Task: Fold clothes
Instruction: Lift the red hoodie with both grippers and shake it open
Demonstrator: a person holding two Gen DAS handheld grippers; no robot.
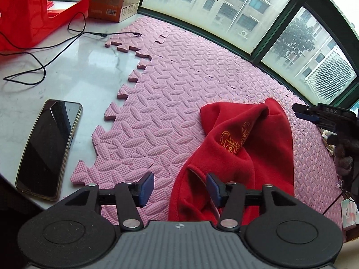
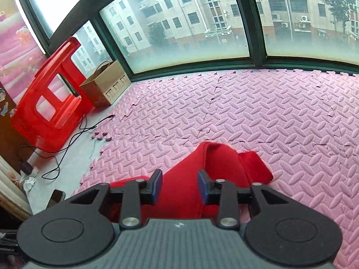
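A red fleece garment (image 1: pixel 246 139) with a gold embroidered motif (image 1: pixel 233 141) lies crumpled on the pink foam mat (image 1: pixel 179 78). My left gripper (image 1: pixel 180 187) hangs open over the garment's near left edge. Its right pad is above the cloth, its left pad is above bare mat, and neither presses on the fabric. In the right wrist view the same garment (image 2: pixel 215 163) lies below my right gripper (image 2: pixel 180 185), which is open with a gap between the blue pads and the cloth. The right gripper (image 1: pixel 301 112) also shows at the far right of the left wrist view.
A black phone (image 1: pixel 48 148) lies on the white sill left of the mat, with a black cable (image 1: pixel 56 51) looping beyond it. A cardboard box (image 2: pixel 105 85) and a red plastic stool (image 2: pixel 49 98) stand at the far left by the window. Small packets (image 1: pixel 349 213) lie at the right edge.
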